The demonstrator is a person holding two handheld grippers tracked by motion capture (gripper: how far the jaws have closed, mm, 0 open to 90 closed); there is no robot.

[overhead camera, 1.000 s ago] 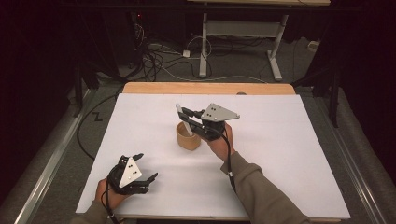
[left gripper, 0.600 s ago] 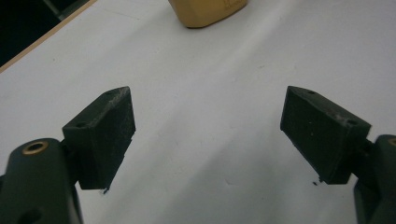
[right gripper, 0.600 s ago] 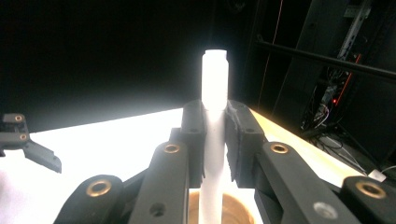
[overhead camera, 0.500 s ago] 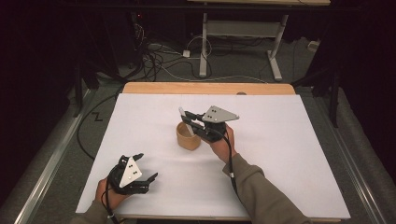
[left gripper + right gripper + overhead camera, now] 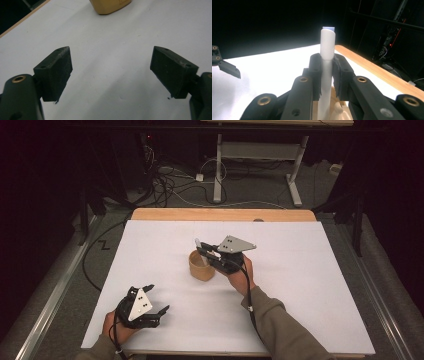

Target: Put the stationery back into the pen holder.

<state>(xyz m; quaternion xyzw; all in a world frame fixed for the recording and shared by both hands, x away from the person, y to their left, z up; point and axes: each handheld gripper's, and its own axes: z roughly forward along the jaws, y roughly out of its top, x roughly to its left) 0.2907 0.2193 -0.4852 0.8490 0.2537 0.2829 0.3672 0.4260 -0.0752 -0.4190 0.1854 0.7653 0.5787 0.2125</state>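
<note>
White-covered counter (image 5: pixel 310 285), dark room behind. Right gripper (image 5: pixel 201 251) clamps a white stick (image 5: pixel 326 65) upright over the wooden cup (image 5: pixel 201 267). Left gripper (image 5: pixel 156 299) lies released, well apart. Risk: lowering off-centre could catch the rim and tip the cup.

black gripper (image 5: pixel 204 252), grey plate, olive sleeve (image 5: pixel 280 325)
</note>
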